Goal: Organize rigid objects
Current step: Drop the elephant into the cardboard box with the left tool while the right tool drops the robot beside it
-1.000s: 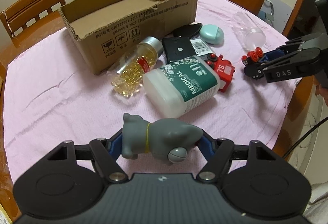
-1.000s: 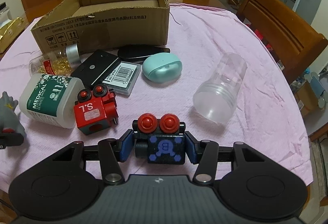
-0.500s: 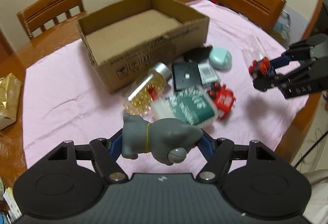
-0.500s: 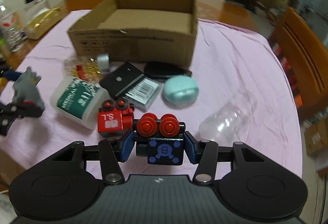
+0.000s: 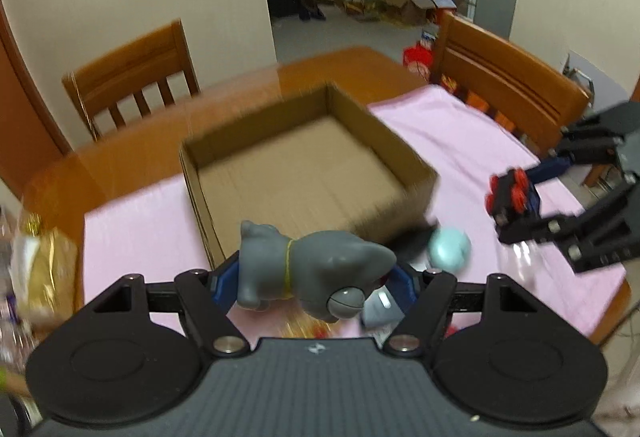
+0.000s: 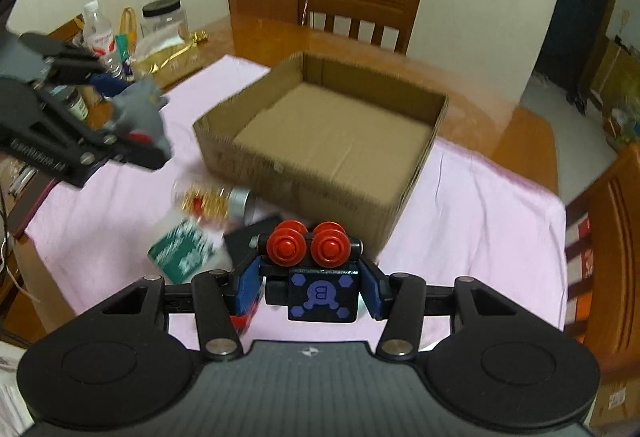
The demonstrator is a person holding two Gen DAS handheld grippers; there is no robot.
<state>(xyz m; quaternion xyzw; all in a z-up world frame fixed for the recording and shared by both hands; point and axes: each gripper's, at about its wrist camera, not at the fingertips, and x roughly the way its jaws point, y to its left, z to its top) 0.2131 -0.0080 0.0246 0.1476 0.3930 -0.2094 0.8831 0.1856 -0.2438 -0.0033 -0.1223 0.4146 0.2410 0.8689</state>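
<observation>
My left gripper (image 5: pixel 312 277) is shut on a grey toy animal (image 5: pixel 308 265) with a yellow band, held in the air just short of the open cardboard box (image 5: pixel 312 173). My right gripper (image 6: pixel 310 285) is shut on a black-and-blue toy block with two red knobs (image 6: pixel 316 269), also in the air near the box (image 6: pixel 332 141). Each gripper shows in the other's view: the right one with its block (image 5: pixel 516 197), the left one with the grey toy (image 6: pixel 140 113). The box holds nothing that I can see.
On the pink cloth (image 6: pixel 480 205) by the box lie a capsule bottle (image 6: pixel 212 201), a white-and-green medicine bottle (image 6: pixel 184 253), a black case (image 6: pixel 248 241) and a mint oval case (image 5: pixel 448 249). Wooden chairs (image 5: pixel 136 77) ring the table. Bottles and a gold bag (image 6: pixel 168 53) stand at the left.
Both grippers have risen and moved toward the cardboard box with their toys still held. The loose objects now lie lower in both views, and the box's inside shows from above.
</observation>
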